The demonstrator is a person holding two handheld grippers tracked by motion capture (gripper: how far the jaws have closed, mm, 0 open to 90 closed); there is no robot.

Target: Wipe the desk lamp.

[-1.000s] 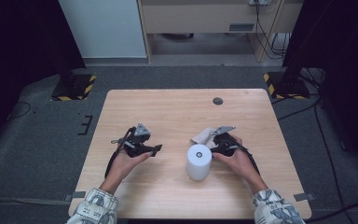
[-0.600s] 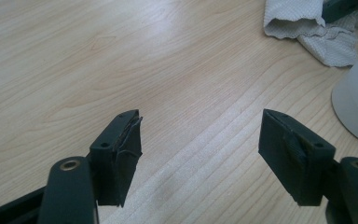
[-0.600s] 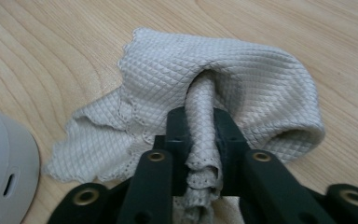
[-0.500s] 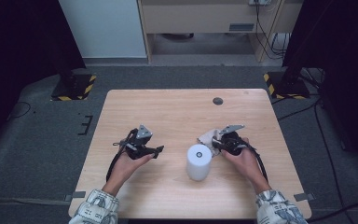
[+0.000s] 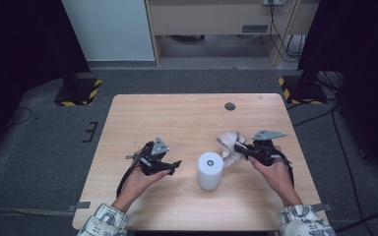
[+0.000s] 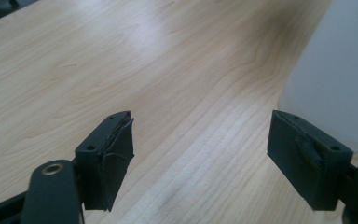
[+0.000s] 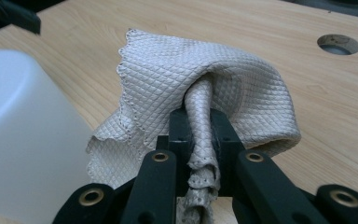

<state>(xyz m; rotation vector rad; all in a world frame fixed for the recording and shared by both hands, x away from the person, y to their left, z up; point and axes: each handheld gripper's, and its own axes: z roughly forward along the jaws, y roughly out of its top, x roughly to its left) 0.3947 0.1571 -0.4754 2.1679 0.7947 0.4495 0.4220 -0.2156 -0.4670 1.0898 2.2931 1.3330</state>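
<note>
High view puts the white cup (image 5: 209, 170) low at centre of the bench (image 5: 177, 118), between my hands; my right hand-held gripper (image 5: 239, 147) is clamped on the cloth (image 5: 229, 143), just right of and above the cup. My left hand-held gripper (image 5: 177, 164), jaws empty and just opening wider, points at the cup from its left. Since the earlier frame the cloth has lifted off the bench and shifted right.
</note>
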